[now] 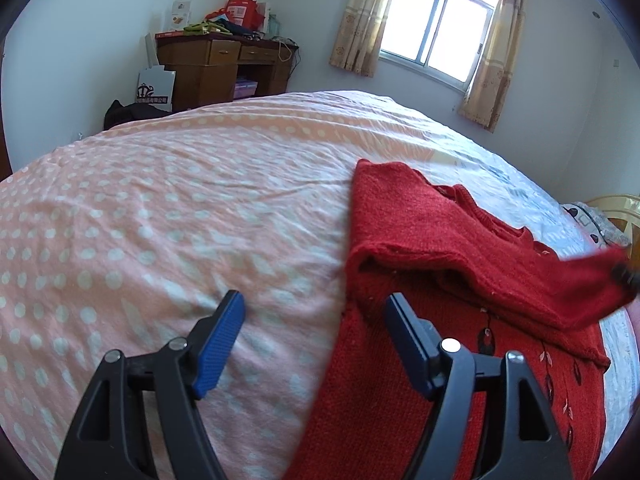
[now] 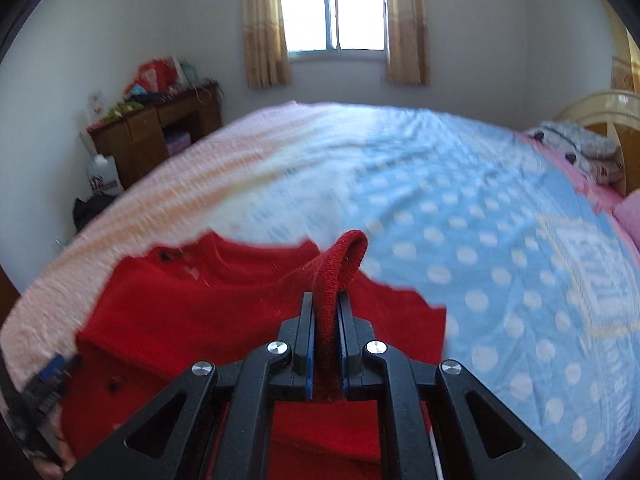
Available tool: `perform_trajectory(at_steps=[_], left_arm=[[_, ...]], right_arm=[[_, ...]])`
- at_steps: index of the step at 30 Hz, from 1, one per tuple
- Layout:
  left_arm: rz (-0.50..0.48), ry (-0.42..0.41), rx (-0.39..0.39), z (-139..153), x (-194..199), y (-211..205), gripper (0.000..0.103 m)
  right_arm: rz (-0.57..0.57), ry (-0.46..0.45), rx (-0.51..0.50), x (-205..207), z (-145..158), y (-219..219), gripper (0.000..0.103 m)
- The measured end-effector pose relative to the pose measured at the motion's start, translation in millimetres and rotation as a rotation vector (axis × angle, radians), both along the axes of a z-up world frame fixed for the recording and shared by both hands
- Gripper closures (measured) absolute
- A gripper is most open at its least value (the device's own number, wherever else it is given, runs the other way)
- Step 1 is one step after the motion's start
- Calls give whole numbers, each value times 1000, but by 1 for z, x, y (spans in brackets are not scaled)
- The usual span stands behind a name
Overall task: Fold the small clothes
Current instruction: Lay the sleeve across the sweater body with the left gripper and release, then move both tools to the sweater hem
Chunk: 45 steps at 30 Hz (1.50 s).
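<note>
— Polka-dot cotton covers the bed [image 1: 168, 216], giving a broad, soft surface for folding; why does the red knitted sweater [image 1: 404, 232] sit at its near edge?

— Probably for easy reach. It lies flat there, one sleeve [image 2: 340, 264] lifted across the body.

— Who lifts it?

— The right gripper [image 2: 326, 300], jaws clamped on that sleeve, likely to fold it inward. The left gripper [image 1: 314, 312] hovers with jaws spread wide, empty, straddling the sweater's side edge.

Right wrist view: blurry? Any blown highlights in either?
Right wrist view: motion-smeared bedspread and desk; right gripper with its pinched red sweater cuff stays sharp. Left wrist view: mostly crisp, left gripper included. Window overexposed in both.
</note>
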<state>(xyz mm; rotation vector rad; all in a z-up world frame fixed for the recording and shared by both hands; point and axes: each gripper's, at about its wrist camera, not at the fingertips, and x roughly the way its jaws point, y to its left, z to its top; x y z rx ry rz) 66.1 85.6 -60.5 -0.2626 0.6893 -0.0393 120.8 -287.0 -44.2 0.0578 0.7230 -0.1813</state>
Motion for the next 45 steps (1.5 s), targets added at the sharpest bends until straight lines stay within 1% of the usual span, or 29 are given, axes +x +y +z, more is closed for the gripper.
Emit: perform_trajectory(at_steps=[2,3,5,6,7,10,11,12,14,17,18,20,22,23,24,26,28,29,31,32,33,35,36,37,38,40,43,45], left_arm=[[0,0,0,0,0,0,27],[-1,0,0,0,0,0,26],[-9,-2,-4,0,0,0,24],[-11,-3,-5,-1,0,0,23],[-14,-4,-4,-1,0,0,23],[-23,-5,1,-1,0,-1,20],[-25,-6,5,-1,0,-2,19],[-27,-6,10,-1,0,-3,18],[-30,-5,21,-1,0,-5,16],[-32,-2,32,-1,-1,-6,15],[-35,0,36,-1,0,-7,14],[-40,3,44,-1,0,-8,12],[-42,6,57,-1,0,-10,12],[-44,9,63,-2,1,-12,11],[-48,10,66,-2,2,-12,10],[-55,12,72,-2,2,-13,8],[-63,15,70,-2,2,-14,7],[-73,22,63,-1,2,-13,5],[-102,44,64,2,2,-12,4],[-127,65,78,5,0,-12,4],[-148,76,89,8,-3,-11,4],[-193,86,76,12,-19,-3,4],[-210,89,62,13,-27,2,4],[-226,94,52,13,-36,7,4],[-248,101,50,14,-48,14,4],[-272,107,70,14,-69,26,4],[-285,116,120,14,-102,44,4],[-294,126,124,13,-119,53,4]], right_arm=[[-36,53,-7,1,-20,-10,93],[-61,89,0,0,-31,-18,88],[-90,119,25,-10,-40,-32,85],[-94,96,58,-21,-40,-40,81],[-113,75,70,-30,-37,-46,79],[-243,16,30,-57,-22,-64,79],[-280,-7,34,-66,-17,-69,79],[-291,-36,57,-74,-11,-71,79],[-252,-59,96,-76,-6,-67,79],[-113,-35,124,-61,-6,-38,79],[-68,-22,105,-54,-9,-24,79],[-15,15,44,-42,-21,2,79],[-14,86,27,-30,-38,10,79],[-27,107,22,-27,-48,10,79],[-29,77,12,-28,-48,11,79],[-24,98,2,-28,-47,12,79],[-33,130,10,-33,-39,10,79],[-41,126,28,-42,-33,9,79],[-31,69,66,-72,-18,4,78],[-29,52,68,-80,-15,2,78],[-26,21,72,-102,-8,1,78],[-26,-14,91,-130,-1,-3,69],[-24,-35,108,-154,2,-4,57],[-23,-45,117,-166,2,-5,47],[-24,-56,124,-181,2,-6,46],[-29,-56,137,-212,-3,-4,45],[-54,-25,179,-236,-16,-3,45],[-58,0,215,-246,-28,-1,45]])
